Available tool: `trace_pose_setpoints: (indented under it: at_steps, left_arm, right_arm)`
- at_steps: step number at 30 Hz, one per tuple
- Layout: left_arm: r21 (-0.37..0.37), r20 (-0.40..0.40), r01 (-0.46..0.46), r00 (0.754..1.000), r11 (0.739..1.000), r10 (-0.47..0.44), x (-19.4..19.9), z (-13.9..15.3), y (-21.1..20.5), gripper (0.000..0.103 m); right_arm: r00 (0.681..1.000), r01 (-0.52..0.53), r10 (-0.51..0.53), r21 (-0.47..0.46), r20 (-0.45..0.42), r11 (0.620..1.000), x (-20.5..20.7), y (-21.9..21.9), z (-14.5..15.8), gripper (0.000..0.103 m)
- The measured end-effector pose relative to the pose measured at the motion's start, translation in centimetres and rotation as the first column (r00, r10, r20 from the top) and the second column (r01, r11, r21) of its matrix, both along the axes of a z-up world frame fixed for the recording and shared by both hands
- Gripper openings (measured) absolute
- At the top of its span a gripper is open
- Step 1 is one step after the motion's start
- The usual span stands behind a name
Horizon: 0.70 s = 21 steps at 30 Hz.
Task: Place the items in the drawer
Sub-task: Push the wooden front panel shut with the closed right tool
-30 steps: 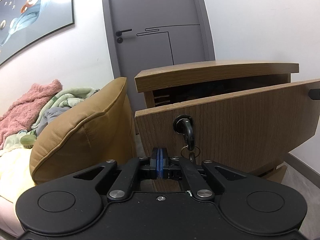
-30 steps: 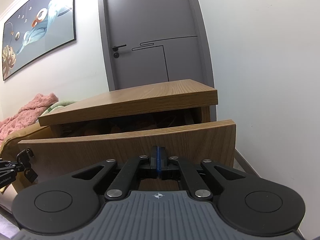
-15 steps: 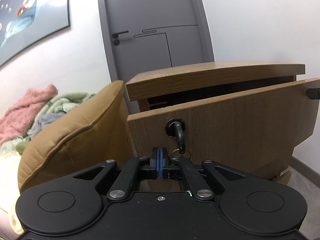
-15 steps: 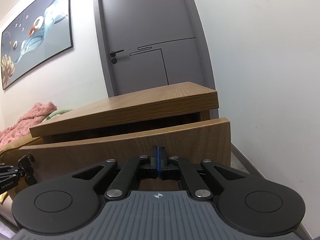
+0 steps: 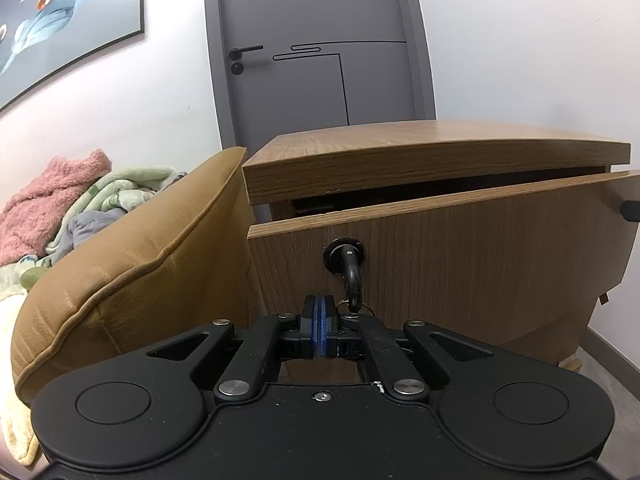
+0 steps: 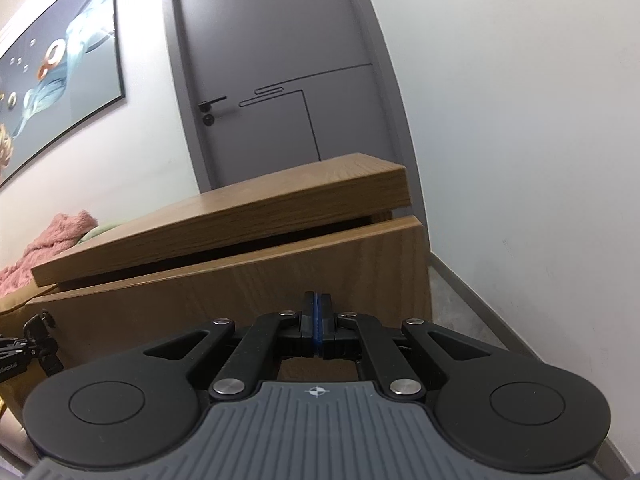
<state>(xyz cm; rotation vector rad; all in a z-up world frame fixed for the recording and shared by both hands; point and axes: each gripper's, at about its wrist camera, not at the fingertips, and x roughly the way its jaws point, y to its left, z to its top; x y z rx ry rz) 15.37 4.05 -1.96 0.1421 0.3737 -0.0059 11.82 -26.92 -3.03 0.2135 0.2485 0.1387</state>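
Here the wooden cabinet drawer (image 5: 460, 248) stands slightly ajar under the oak top slab (image 5: 432, 152), its contents hidden in shadow, while left gripper (image 5: 319, 322) and right gripper (image 6: 316, 320), both pinched closed and empty, face its front.

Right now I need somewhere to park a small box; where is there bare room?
The cabinet top looks bare as far as shown. The gap above the drawer front is narrow. The armchair crowds the cabinet's left side, blankets beyond.
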Motion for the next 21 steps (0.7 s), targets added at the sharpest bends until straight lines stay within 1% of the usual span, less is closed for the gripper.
trace_pose_setpoints:
  at_steps: [5, 16, 21]
  left_arm:
    - [-0.014, -0.01, -0.011, 1.0, 1.0, 0.011, 0.38, 0.06, -0.01, 0.001]
    - [-0.015, -0.018, -0.023, 1.0, 1.0, 0.023, 0.71, 0.16, -0.3, 0.001]
    - [-0.025, -0.023, -0.023, 0.999, 0.999, 0.022, 0.67, 0.33, -0.18, 0.001]
  right_arm:
    - [1.0, 0.011, -0.011, 0.007, 0.003, 1.0, 0.29, -0.4, -0.11, 0.001]
    - [1.0, 0.007, -0.007, 0.023, 0.002, 1.0, 0.84, -0.77, -0.24, 0.001]
    - [1.0, 0.005, -0.005, 0.015, 0.008, 1.0, 0.84, -0.64, -0.08, 0.001]
